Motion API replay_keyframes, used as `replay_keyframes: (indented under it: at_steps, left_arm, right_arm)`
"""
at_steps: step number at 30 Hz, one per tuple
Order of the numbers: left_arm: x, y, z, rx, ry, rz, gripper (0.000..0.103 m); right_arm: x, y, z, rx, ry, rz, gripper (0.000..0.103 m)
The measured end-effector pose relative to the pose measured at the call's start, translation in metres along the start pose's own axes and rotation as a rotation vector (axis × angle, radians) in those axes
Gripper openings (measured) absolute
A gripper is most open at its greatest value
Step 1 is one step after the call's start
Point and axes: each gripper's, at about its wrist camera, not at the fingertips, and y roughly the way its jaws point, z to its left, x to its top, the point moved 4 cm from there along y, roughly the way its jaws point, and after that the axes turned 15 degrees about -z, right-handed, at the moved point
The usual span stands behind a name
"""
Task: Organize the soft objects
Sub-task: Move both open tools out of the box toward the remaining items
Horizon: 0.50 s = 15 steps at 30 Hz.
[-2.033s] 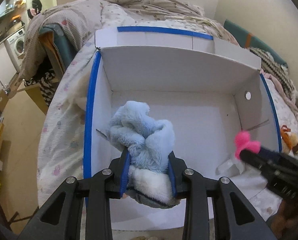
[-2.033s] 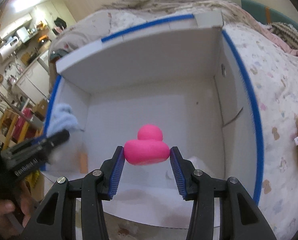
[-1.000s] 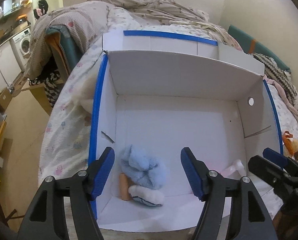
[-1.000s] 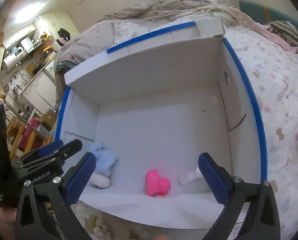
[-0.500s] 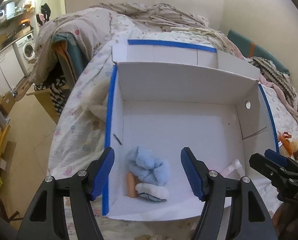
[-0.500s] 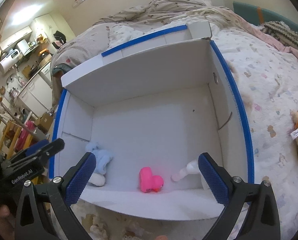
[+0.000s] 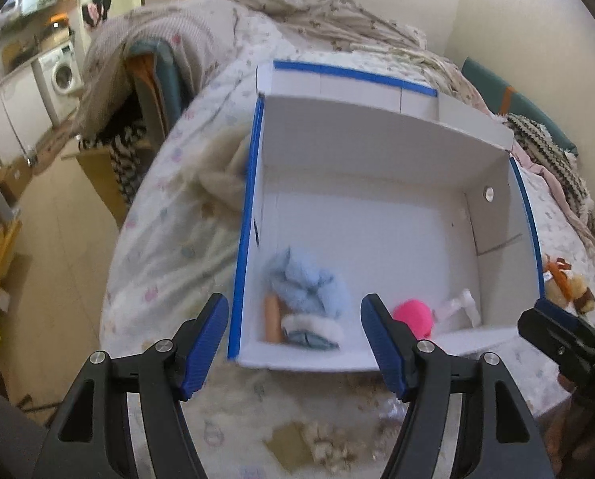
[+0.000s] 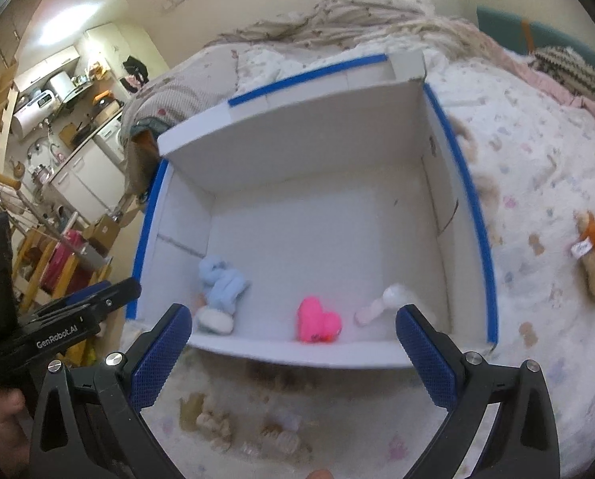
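Both grippers, left [image 7: 295, 337] and right [image 8: 293, 353], hang empty with jaws apart; blue plush [image 8: 221, 281] and pink toy [image 8: 317, 319] lie gathered inside the white box [image 8: 297, 143].

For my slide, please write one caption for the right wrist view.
Open right gripper above white box holding pink duck and blue plush.

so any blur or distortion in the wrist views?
Left wrist: heavy fisheye bend on the box walls, slight motion smear on its rim and the blue plush. Right wrist: same bend, toys in front of the box smeared.
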Motion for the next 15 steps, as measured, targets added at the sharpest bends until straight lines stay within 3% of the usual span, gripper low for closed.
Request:
replay_keyframes:
  at_steps: [4, 9, 15]
  left_arm:
    - [-0.012, -0.004, 0.005, 0.005, -0.011, 0.052, 0.066]
    - [-0.038, -0.001, 0.006, -0.024, -0.043, 0.172, 0.066]
    - [-0.059, 0.002, 0.003, 0.002, -0.013, 0.228, 0.066]
  right_arm:
    - [-0.010, -0.002, 0.009, 0.020, -0.011, 0.031, 0.103]
    - [-0.028, 0.009, 0.015, 0.074, 0.008, 0.147, 0.103]
    - [-0.042, 0.018, 0.007, -0.009, -0.025, 0.218, 0.103]
